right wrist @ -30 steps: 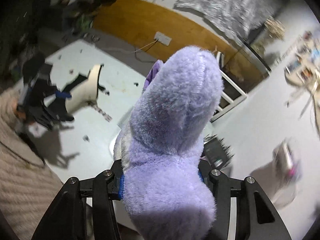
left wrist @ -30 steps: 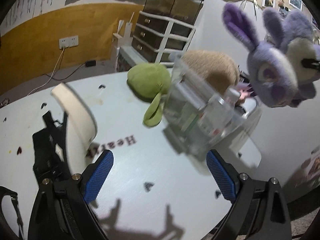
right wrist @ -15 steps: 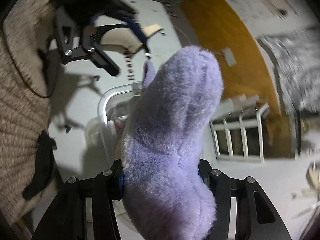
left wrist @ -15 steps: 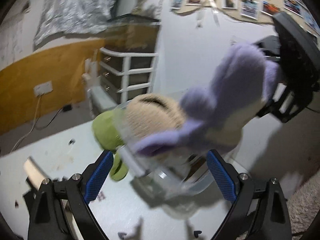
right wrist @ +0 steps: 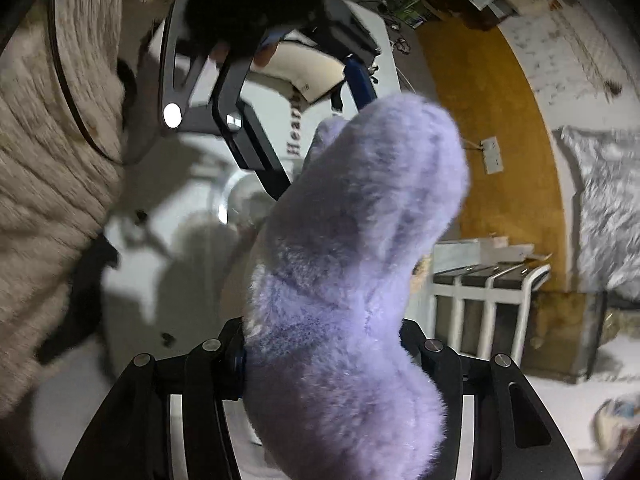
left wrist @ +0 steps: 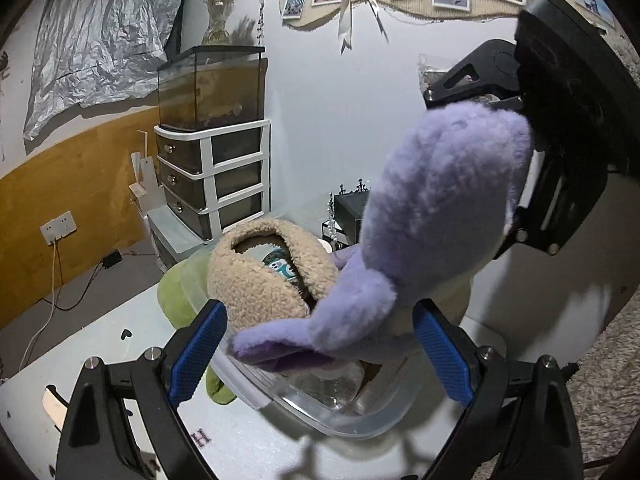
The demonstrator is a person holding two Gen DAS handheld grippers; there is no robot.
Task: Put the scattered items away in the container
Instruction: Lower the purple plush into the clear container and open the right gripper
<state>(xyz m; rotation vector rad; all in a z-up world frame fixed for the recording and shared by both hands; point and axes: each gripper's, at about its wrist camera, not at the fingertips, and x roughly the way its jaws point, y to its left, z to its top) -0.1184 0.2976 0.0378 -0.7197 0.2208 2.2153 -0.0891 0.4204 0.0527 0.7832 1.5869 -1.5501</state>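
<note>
The purple plush rabbit [left wrist: 440, 216] is hanging head-down over the clear plastic container [left wrist: 344, 412], its ears [left wrist: 280, 344] already draping across the near rim while its body is leaning up toward two o'clock in the left wrist view. The right gripper [right wrist: 320, 356] is clamping the rabbit's soft lower body between its pads, the fur bulging out on both sides — a firm hold, judging by how the plush is pinched.

Inside the container, a beige fleece item [left wrist: 264, 276] is filling the nine o'clock side, and something like a clear bottle [left wrist: 340, 384] is lying at the bottom, though that is hard to make out. A green plush [left wrist: 176, 296] is lying outside, touching the container's far-left wall on the white counter [left wrist: 132, 340].

The left gripper [left wrist: 320, 352] is hovering just in front of the container with its blue pads spread wide, gripping nothing.

The step in hand looks like the drop-off of the rabbit. The next move calls for lowering it a little further so the head is settling into the free space at three o'clock of the fleece item, then spreading the right gripper to let it go. The container is getting crowded — the rabbit may need a push to stay below the rim. The green plush would remain to be collected.
</note>
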